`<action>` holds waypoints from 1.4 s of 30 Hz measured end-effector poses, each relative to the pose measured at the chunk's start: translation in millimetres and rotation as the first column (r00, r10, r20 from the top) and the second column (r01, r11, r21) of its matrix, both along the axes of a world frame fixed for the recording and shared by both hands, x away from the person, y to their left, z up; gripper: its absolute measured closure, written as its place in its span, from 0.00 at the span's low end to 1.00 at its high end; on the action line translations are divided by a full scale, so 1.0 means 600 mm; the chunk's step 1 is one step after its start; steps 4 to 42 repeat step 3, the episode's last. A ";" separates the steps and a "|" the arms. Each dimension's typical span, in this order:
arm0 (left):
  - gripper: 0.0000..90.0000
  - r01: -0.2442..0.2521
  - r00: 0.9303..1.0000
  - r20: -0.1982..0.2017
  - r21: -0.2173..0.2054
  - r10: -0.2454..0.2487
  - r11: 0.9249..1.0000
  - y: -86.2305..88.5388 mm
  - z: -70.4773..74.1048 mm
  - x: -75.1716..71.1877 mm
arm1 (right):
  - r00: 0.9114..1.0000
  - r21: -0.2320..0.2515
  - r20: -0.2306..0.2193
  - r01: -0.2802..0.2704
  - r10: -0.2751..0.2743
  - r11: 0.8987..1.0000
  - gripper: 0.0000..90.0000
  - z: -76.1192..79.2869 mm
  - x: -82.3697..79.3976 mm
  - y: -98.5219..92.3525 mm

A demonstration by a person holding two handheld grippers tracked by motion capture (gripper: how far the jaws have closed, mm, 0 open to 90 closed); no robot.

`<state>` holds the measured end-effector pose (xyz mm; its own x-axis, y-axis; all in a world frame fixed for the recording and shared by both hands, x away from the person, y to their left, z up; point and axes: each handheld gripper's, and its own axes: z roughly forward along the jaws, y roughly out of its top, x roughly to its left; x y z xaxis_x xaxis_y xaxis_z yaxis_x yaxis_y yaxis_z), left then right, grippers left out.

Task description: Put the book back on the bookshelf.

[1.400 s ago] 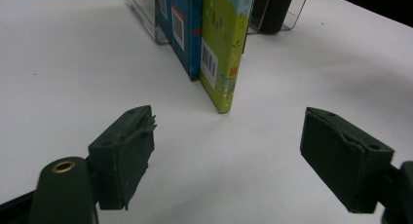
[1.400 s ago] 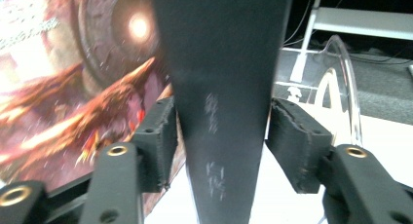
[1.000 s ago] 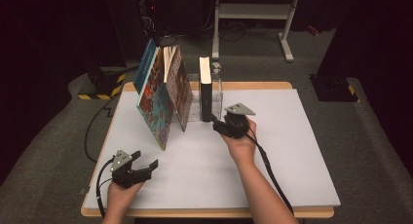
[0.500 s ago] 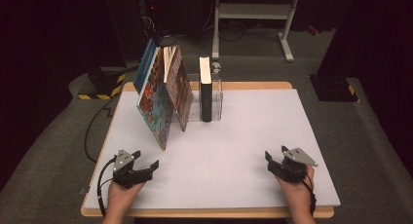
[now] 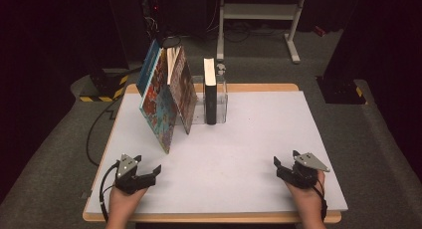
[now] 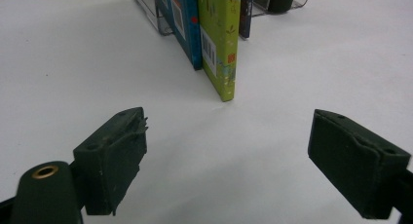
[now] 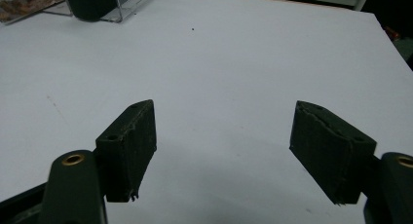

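Two grippers wide open and empty near the table's (image 5: pixel 239 139) front corners, left gripper (image 5: pixel 149 173), right gripper (image 5: pixel 282 167) jaws just opened further, leaning picture books (image 5: pixel 166 99) and upright black book (image 5: pixel 211 92) in clear rack (image 5: pixel 222 97) by back edge.

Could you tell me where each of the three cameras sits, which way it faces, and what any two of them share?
High view: above the person's side, looking forward and down on the white table; both hands show, with the left tongs and right tongs open.
Left gripper view: rides the left tongs, looking low across the table at the leaning books.
Right gripper view: rides the right tongs, facing bare tabletop towards the black book.
Shared: the black book in its clear holder.
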<state>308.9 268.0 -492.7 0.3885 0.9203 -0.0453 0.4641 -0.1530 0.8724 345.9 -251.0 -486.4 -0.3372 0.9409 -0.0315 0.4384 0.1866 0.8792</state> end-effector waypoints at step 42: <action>0.16 0.002 1.000 -0.006 -0.006 -0.002 1.000 0.004 0.001 0.000 | 1.000 -0.001 -0.018 0.000 0.000 1.000 0.26 -0.002 0.003 0.002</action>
